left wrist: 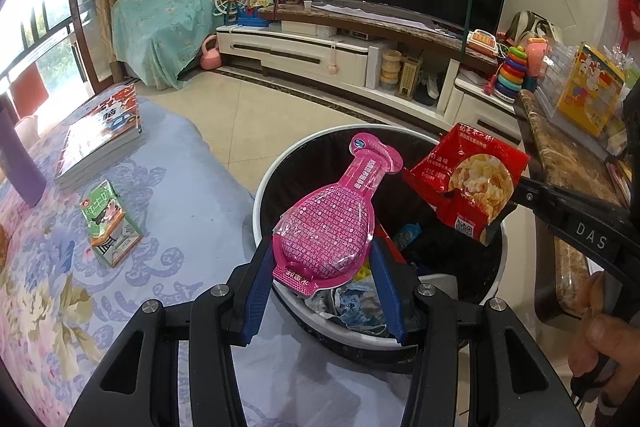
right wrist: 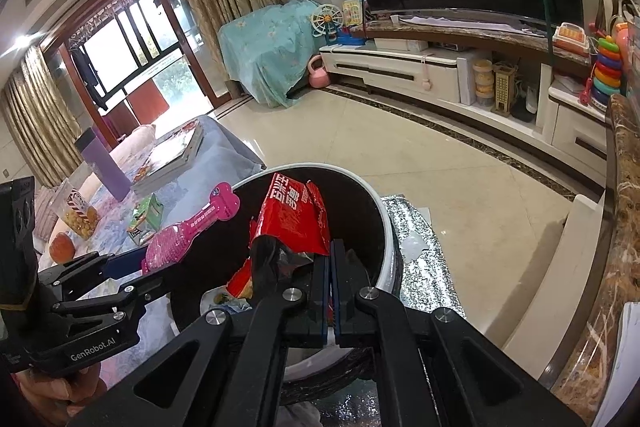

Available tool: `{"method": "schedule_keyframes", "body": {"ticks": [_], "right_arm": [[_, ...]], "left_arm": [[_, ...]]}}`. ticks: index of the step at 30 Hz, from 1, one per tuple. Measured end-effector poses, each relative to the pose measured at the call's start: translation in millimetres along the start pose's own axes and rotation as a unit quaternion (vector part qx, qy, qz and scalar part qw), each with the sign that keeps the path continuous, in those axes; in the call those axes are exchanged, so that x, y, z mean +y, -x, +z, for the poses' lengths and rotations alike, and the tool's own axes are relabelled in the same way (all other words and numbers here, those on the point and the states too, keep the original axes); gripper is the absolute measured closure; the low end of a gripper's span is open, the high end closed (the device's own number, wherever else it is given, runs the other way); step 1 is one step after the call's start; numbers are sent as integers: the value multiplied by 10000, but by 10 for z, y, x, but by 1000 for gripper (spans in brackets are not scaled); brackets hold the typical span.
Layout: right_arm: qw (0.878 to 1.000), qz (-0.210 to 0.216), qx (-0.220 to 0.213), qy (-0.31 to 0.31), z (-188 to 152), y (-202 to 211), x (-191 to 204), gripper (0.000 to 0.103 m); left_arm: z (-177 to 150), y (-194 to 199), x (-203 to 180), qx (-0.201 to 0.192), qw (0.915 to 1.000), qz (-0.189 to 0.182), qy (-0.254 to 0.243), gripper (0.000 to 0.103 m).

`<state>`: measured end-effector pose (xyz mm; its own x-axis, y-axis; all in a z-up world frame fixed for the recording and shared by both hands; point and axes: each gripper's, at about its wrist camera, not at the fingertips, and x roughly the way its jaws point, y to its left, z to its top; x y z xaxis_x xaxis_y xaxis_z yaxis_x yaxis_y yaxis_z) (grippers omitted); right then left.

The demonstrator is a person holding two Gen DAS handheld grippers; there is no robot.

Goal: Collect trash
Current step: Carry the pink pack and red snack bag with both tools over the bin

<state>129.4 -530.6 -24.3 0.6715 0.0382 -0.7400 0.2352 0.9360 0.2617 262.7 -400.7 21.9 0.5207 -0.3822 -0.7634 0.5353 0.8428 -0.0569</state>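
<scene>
Both my grippers are over the trash bin (left wrist: 496,275) and both are loaded. My left gripper (left wrist: 324,267) has its blue fingers (left wrist: 260,283) clamped on the wide end of a pink blister pack (left wrist: 336,211), one finger on each side. The pack's narrow neck points away from me across the bin's dark mouth, so it hangs above the opening and not inside it. From the right wrist camera I see the same pink pack (right wrist: 192,227) sticking out over the near-left rim of the bin (right wrist: 384,223).

My right gripper (right wrist: 330,255) is pinched tight on a red snack bag (right wrist: 292,219); the fingers sit almost together with the crumpled foil edge caught between them. The bag stands up above the bin's black liner. In the left view that red bag (left wrist: 468,179) hangs off the gripper tip over the far-right side of the bin, just beside the pink pack's neck but apart from it.

Down in the bin there are already scraps: blue and white wrappers (left wrist: 356,303) near the front wall.

On the floral tablecloth (left wrist: 168,203) to the left, a small green carton (left wrist: 110,223) lies on its side, well apart from the bin. Behind it sit a stack of books (left wrist: 100,139) and a purple bottle (right wrist: 105,167).
</scene>
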Motion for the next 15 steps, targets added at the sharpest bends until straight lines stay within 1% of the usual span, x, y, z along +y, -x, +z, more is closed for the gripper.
{"method": "schedule_keyframes", "body": {"ticks": [15], "right_arm": [[9998,-68,122,109,37,-52,3,102]], "left_arm": [[19,-40,-4,44,10000,9,-38,56]]}}
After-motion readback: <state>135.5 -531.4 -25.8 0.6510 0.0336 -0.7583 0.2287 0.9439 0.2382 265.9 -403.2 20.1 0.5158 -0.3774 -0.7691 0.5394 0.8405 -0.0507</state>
